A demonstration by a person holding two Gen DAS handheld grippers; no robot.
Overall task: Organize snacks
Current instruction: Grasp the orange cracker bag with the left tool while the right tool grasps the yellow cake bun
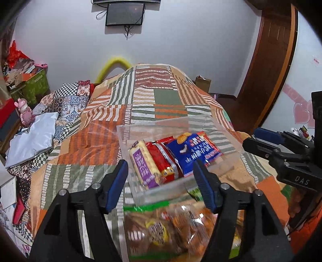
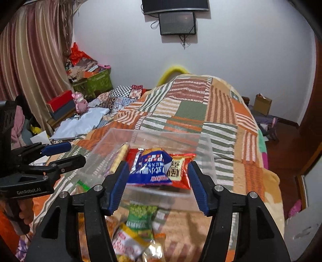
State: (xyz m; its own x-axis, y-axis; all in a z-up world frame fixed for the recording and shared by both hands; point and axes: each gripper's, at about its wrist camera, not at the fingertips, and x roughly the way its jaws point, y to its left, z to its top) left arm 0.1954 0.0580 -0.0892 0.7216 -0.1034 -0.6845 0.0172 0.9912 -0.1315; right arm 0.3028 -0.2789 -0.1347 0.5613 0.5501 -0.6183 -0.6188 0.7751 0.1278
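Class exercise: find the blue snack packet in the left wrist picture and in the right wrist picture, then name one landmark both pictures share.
Left wrist: the blue snack packet lies right of centre, rightmost in the clear plastic box, beside red packets.
Right wrist: the packet sits at centre, between the gripper's fingers, in the box's middle.
Shared landmark: the dark screen on the wall.

Left tool (image 1: 161,177): jaws part-open, nothing between the blue pads (image 1: 117,187), pointing fwd and angled down. Also seen in right wrist view (image 2: 66,153) at far left, side-on, jaws apart, empty.

Right tool (image 2: 158,182): jaws part-open, blue pads (image 2: 198,187) clear of any item, angled down. Seen in left wrist view (image 1: 251,139) at right edge, side-on. Tools sit side by side, apart, not touching.
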